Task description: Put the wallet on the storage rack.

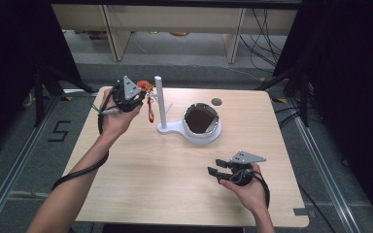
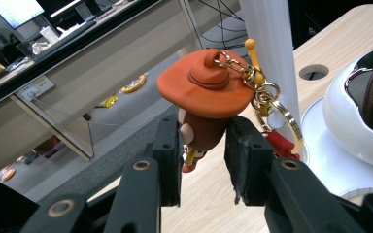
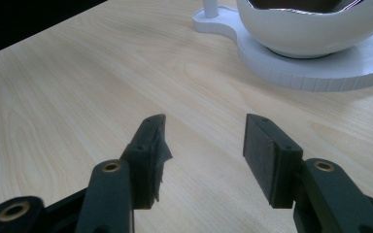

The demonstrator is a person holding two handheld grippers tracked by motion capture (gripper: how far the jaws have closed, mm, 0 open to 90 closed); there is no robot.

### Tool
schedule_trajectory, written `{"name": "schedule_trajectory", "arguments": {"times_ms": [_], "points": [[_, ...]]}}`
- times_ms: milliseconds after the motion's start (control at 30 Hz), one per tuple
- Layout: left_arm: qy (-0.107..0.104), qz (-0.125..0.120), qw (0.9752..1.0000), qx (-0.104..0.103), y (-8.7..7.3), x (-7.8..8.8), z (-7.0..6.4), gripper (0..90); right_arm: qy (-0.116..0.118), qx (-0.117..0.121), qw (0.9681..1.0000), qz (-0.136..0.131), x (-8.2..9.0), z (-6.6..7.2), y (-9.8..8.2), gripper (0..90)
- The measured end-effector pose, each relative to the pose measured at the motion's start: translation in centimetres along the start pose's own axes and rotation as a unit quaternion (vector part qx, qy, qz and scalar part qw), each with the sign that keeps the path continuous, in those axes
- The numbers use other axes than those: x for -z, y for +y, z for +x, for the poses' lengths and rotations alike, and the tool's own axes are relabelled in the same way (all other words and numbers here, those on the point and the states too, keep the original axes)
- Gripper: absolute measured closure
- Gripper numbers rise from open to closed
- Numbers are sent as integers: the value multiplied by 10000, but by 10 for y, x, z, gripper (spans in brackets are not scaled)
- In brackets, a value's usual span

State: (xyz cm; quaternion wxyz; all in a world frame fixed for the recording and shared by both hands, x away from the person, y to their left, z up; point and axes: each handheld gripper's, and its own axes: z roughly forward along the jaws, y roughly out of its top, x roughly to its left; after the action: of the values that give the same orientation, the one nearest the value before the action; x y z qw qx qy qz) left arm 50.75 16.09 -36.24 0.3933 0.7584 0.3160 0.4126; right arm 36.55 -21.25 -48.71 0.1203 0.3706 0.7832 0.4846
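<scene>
Left gripper (image 2: 204,160) pinches the small figure keychain w/ orange hat, gold ring & red strap (image 2: 209,104) beside the white post of the stand (image 1: 159,99), prob. to hang it there, while right gripper (image 3: 201,145) idles w/ 2 jaws apart, empty, low over the light wood table (image 1: 141,165).

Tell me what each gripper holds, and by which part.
Left gripper clamps the small orange-hatted figurine keychain by its brown body, below the hat. Right gripper holds nothing.
</scene>
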Motion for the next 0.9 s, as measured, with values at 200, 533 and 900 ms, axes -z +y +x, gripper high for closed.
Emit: {"name": "schedule_trajectory", "arguments": {"times_ms": [200,533,900], "points": [[-19,50,10000,-38,1,0,-2,671,80,-48,9999,53,-1,0,0,510],[-75,122,9999,7,0,-4,-2,671,118,-209,9996,119,-1,2,-1,507],[-158,263,9994,166,-13,-7,-3,669,50,-25,10000,37,-1,-1,-2,505]]}}
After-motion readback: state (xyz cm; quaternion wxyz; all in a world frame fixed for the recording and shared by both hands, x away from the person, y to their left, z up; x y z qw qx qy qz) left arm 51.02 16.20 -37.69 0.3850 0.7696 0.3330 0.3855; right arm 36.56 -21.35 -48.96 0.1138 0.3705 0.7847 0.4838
